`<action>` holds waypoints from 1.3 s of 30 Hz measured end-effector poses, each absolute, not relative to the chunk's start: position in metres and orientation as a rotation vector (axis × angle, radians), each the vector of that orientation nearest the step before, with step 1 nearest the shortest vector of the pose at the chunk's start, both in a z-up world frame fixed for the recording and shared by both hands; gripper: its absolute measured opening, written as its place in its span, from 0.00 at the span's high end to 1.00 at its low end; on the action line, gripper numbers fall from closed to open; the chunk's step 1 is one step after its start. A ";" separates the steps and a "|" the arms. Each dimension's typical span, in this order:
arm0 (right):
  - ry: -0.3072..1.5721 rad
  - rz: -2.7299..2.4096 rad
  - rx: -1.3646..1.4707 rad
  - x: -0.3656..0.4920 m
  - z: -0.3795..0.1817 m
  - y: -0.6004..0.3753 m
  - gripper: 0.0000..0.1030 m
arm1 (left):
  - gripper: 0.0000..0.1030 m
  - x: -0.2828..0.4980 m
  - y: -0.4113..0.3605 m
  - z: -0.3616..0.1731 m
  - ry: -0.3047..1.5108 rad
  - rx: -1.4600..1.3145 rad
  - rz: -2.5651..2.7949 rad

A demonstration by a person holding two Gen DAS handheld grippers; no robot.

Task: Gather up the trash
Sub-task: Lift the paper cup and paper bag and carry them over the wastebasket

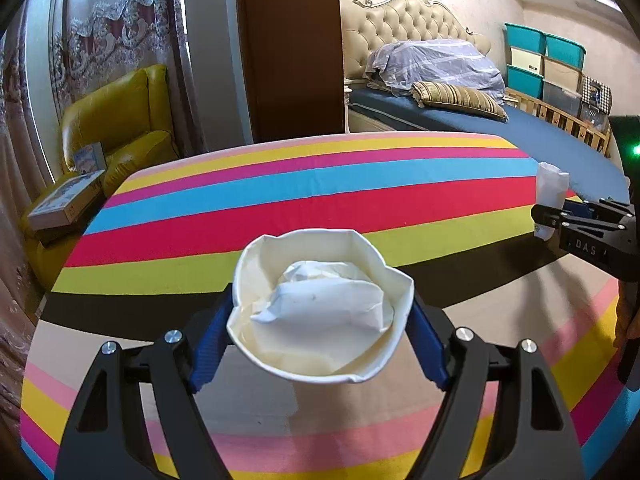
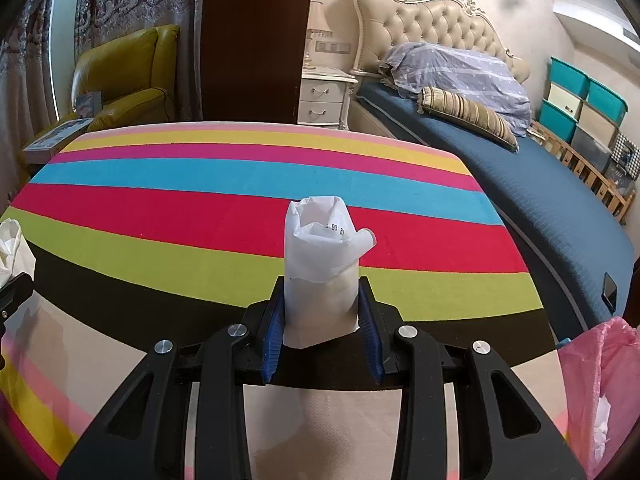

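LEFT hand-held gripper (image 1: 322, 312): clamps crumpled paper cup (image 1: 320, 308) | RIGHT hand-held gripper (image 2: 322, 312): pinches paper wrapper (image 2: 320, 272) | RISK: tissue wad (image 1: 324, 296) (loose) spills if cup tilts

I am looking down on a table (image 1: 320, 184) covered with a cloth in broad stripes of pink, yellow, blue, red, green, black and beige. As far as my two wrist cameras show, its striped top carries nothing of its own (the paper items I see are up in the jaws, not lying on it).
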State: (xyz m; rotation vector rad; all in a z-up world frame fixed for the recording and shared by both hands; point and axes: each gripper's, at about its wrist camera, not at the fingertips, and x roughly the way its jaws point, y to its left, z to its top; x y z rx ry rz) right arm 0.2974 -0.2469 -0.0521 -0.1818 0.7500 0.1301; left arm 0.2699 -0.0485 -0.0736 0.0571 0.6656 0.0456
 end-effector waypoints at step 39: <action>0.691 0.101 -0.057 0.090 -0.017 -0.421 0.67 | 0.25 0.196 -0.201 -0.066 0.686 0.115 -0.377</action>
